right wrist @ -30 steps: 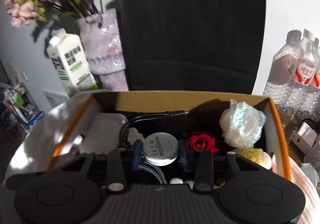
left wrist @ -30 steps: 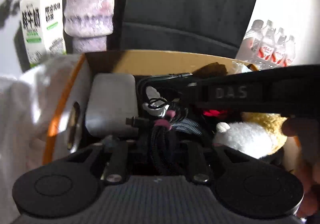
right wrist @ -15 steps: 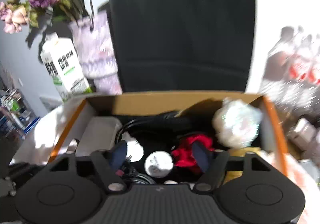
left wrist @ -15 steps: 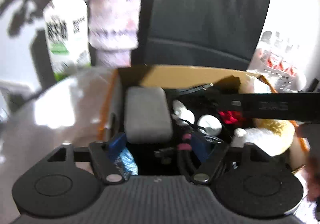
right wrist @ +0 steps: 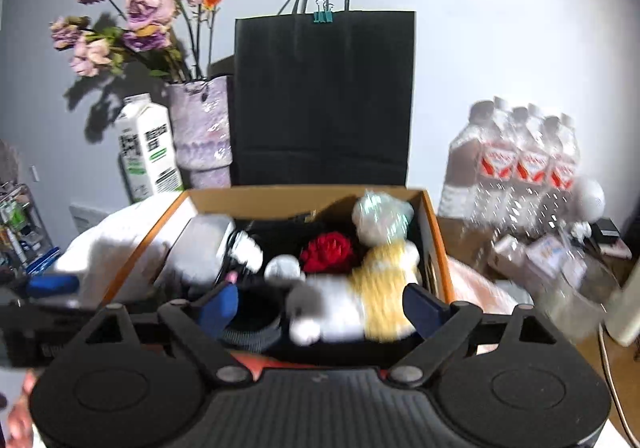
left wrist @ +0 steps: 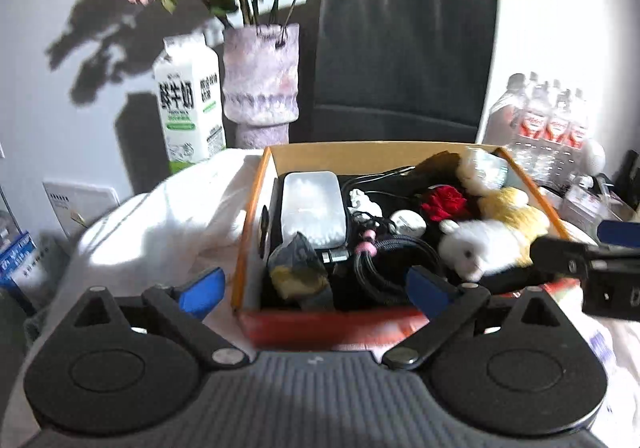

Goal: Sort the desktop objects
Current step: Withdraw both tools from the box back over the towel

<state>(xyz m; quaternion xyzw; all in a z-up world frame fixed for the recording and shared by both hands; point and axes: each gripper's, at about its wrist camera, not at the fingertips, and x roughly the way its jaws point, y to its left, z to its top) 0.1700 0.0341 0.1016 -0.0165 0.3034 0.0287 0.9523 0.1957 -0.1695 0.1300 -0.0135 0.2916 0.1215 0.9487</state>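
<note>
the cardboard box [left wrist: 256, 207] of sorted bits sits ahead of both grippers. left gripper [left wrist: 316, 284] and right gripper [right wrist: 320, 304] have just been opening, jaws spread wide and empty; plush toy [left wrist: 492, 240] and coiled cable [left wrist: 384, 260] lie inside the box, beyond the blue pads [left wrist: 202, 288].

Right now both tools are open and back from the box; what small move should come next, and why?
Probably swing the right tool toward the clutter right of the cardboard box. Both it and the left tool have just been opening with nothing between the jaws, and the box already holds the plush toy, red rose and cables.
</note>
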